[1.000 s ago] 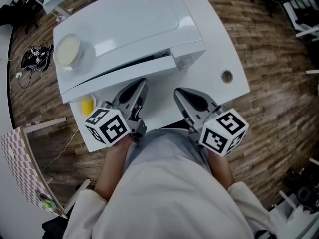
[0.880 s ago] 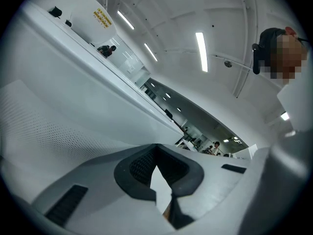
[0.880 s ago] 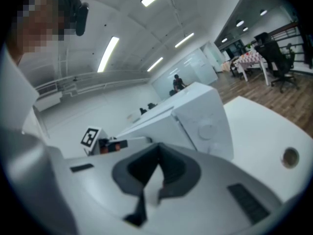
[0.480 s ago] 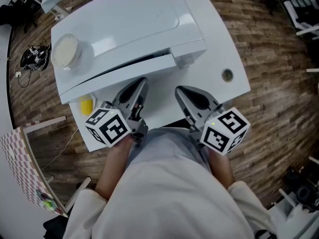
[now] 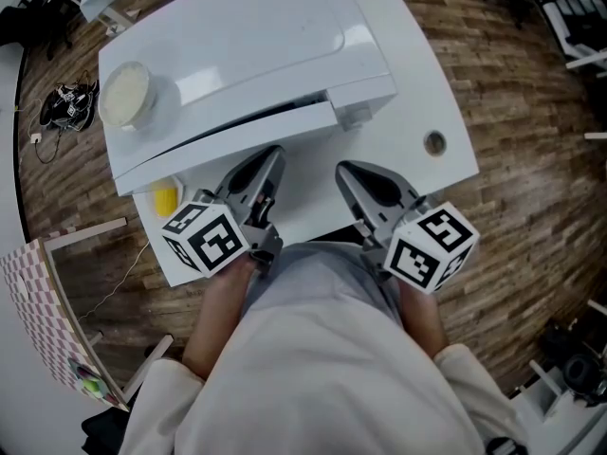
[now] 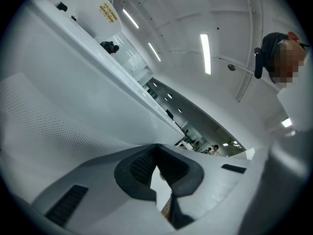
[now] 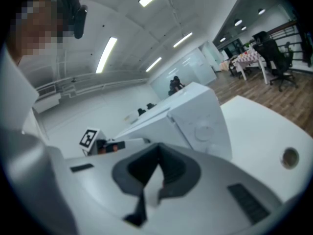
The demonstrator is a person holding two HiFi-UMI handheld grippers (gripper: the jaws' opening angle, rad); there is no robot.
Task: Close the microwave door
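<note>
Two grippers, jaws pinched together, empty. Left gripper (image 5: 271, 157) just in front of microwave (image 5: 237, 45) door (image 5: 228, 147), apparently ajar. Right gripper (image 5: 345, 171) in front of microwave's right end. Best push flat near door's right edge until latched.

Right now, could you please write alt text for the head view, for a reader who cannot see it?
Seen from above, a person holds the left claw and right claw, both shut and empty, pointing at a white microwave on a white table. A round cream disc lies on the microwave's top.
</note>
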